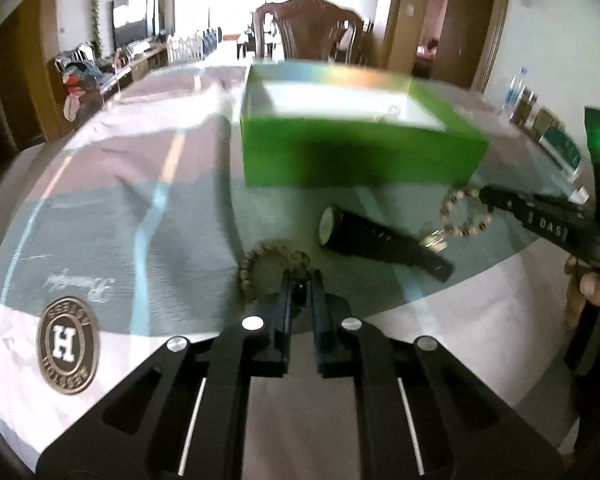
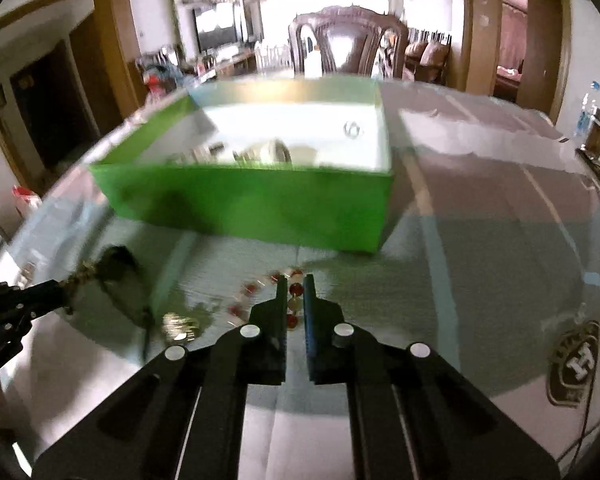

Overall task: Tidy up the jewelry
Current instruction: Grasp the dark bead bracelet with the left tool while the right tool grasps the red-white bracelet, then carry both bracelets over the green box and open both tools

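A green open box (image 1: 360, 152) with a white inside stands on the table; in the right wrist view the box (image 2: 260, 204) holds several small pieces. My left gripper (image 1: 302, 276) is shut on a brown bead bracelet (image 1: 252, 264) in front of the box. My right gripper (image 2: 296, 280) is shut on a red and pale bead bracelet (image 2: 252, 290); the same bracelet (image 1: 460, 216) hangs from its fingertips (image 1: 488, 196) in the left wrist view. A black watch (image 1: 376, 236) lies between the two bracelets, with a gold ring (image 1: 434, 242) beside it.
The table has a glass top over a patterned cloth (image 1: 120, 200) with a round H logo (image 1: 68, 346). A wooden chair (image 1: 312, 32) stands behind the box. Bottles and small boxes (image 1: 540, 116) line the right edge.
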Demonstrator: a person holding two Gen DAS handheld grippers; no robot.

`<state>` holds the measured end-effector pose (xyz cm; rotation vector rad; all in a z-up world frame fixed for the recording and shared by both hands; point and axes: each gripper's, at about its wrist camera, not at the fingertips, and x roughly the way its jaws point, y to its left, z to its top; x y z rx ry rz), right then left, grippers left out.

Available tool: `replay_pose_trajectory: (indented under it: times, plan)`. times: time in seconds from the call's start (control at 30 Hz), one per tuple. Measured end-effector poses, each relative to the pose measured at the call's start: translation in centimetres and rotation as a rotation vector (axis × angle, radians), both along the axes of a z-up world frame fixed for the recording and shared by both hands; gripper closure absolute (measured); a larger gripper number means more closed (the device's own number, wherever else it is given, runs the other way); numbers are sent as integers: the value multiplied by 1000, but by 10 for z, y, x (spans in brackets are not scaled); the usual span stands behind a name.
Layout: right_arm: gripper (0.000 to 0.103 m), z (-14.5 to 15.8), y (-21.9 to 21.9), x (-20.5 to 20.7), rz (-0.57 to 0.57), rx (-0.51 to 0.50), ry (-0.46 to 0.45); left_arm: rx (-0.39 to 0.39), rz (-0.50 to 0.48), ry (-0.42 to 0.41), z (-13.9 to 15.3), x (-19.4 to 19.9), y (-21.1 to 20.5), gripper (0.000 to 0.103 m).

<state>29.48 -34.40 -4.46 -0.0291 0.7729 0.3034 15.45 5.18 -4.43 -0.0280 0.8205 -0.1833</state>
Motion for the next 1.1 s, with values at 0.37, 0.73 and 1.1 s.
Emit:
replay_pose_trajectory:
  times: [0.37,0.73,1.1]
  plan:
    - [95,60,-17,-101,49,110,-133,-97,-36,-137,57,-72,-12,94]
    - [95,68,-19,-138,59,116,-156,-105,-63,-158,68,-107,-27,94]
    - [95,62,-21,-150,60,116,-147,-90,-58,-157,68,-116,-32,94]
